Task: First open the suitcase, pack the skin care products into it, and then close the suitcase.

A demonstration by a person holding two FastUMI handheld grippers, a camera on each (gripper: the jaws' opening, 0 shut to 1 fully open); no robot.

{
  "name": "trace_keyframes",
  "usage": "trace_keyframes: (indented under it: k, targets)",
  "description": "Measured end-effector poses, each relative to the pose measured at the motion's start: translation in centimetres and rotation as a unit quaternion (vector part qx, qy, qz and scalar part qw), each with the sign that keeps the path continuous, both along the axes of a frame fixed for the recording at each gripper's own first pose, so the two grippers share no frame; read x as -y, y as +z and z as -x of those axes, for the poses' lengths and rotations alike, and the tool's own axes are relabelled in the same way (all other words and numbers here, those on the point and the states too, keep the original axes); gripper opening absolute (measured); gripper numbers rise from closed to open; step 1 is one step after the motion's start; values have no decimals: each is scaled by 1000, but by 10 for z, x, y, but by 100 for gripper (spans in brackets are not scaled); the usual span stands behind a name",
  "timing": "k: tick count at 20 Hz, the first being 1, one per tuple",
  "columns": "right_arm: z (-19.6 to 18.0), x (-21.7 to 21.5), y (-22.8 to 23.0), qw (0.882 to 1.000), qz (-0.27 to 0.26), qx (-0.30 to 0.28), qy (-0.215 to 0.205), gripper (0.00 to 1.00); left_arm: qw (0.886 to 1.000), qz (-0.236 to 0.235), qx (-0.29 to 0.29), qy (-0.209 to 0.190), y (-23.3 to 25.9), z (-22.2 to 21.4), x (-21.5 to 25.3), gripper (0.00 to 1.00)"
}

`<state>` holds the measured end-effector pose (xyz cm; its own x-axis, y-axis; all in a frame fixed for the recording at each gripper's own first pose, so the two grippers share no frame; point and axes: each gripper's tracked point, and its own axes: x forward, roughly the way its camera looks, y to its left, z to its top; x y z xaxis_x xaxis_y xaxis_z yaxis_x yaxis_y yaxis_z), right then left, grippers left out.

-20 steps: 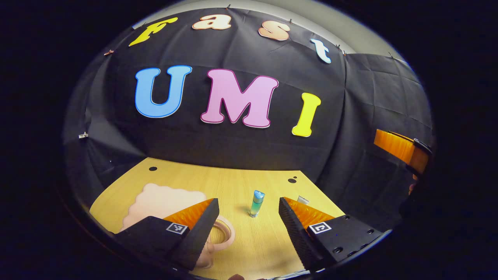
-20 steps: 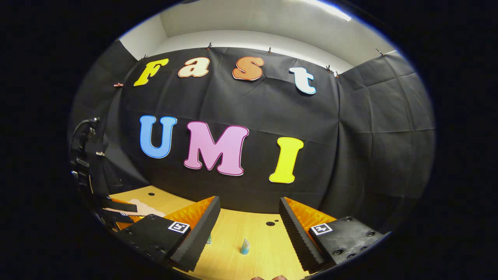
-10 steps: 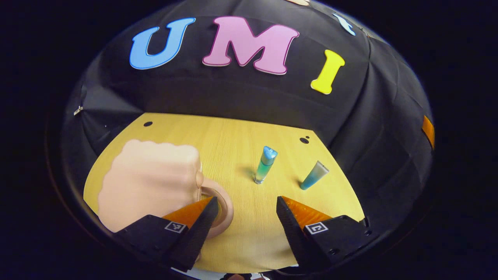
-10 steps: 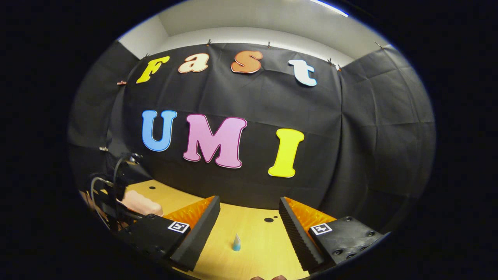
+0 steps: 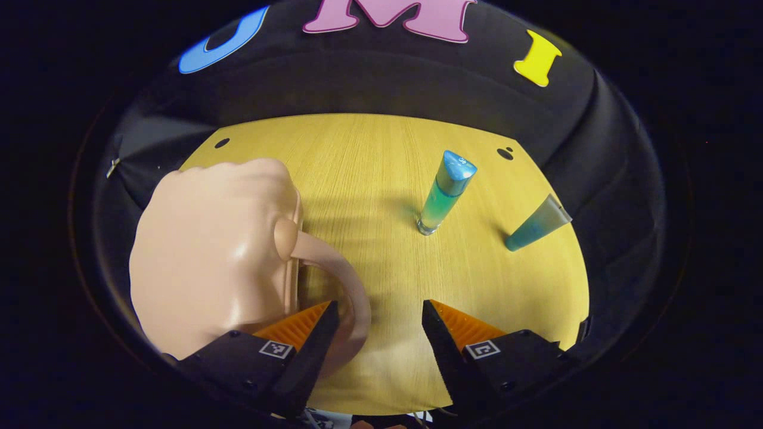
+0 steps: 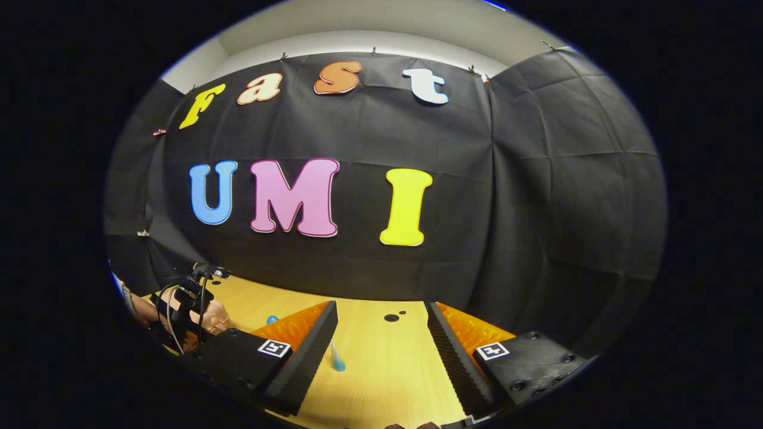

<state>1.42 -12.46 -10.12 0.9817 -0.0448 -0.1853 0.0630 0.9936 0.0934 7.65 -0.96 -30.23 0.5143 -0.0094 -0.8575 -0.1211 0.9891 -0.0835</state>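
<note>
Left gripper view: glossy pink suitcase [image 5: 214, 262] at left, looped handle [image 5: 340, 286] beside wide-spread left gripper [image 5: 377, 330]; right gripper [image 6: 381, 342] also wide.

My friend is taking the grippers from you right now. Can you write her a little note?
Left gripper: open, empty, low over the handle of the pink suitcase.
Right gripper: open, empty, above the table.
Two skin care tubes stand on the table: blue-capped tube and grey-topped tube.
Done: nothing; suitcase closed.
Left: open it, pack both tubes, close it.
</note>
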Motion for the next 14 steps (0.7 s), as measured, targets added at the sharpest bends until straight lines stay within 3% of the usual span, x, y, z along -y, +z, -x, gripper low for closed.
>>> trace_keyframes:
  k: [5,8,9,11,14]
  targets:
    - [-5,11,-5,1000,-13,-7,-11,96,999,-19,-27,3,-17,-7,-4,90]
    - [-9,12,-16,1000,-11,-18,-7,96,999,-7,-41,-25,-28,-8,3,89]
    - [-9,10,-18,1000,-13,-22,-4,96,998,-13,-53,-30,-29,-4,-1,75]
    - [-8,7,-22,999,-17,-28,3,97,998,8,-60,-36,-34,-4,-8,17]
    - [-7,6,-24,999,-14,-31,11,96,997,37,-62,-31,-21,-1,-6,12]
